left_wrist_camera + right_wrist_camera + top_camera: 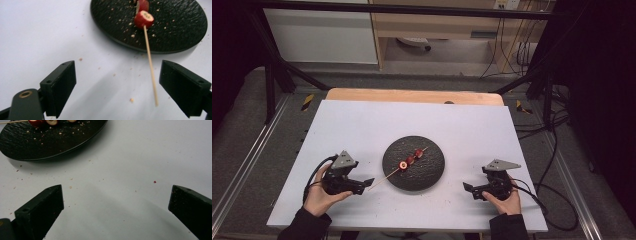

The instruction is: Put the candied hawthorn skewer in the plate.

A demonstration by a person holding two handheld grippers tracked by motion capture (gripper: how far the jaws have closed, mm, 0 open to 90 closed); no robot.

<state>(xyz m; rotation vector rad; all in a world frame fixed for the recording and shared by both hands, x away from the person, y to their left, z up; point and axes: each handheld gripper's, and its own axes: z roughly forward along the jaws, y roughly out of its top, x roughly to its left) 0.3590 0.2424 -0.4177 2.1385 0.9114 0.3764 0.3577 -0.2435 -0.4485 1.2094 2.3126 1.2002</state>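
- A lab-style recording bay, not a home or kitchen: black metal frame bars (402,9) cross overhead at the far side, and angled black struts (277,70) come down to the floor at both far corners.
- The white surface (362,125) lies over a wooden tabletop (412,96) whose far edge shows, with aluminium rails (242,170) running along its left and right sides.
- Black cables (557,150) trail over the grey carpeted floor (242,110) off the right edge; more hang by a wall socket (507,4) beyond the far right corner.
- Office furniture stands behind: a white cabinet (322,35) and a pale wood desk (437,25) with a chair castor (427,48) beneath it.
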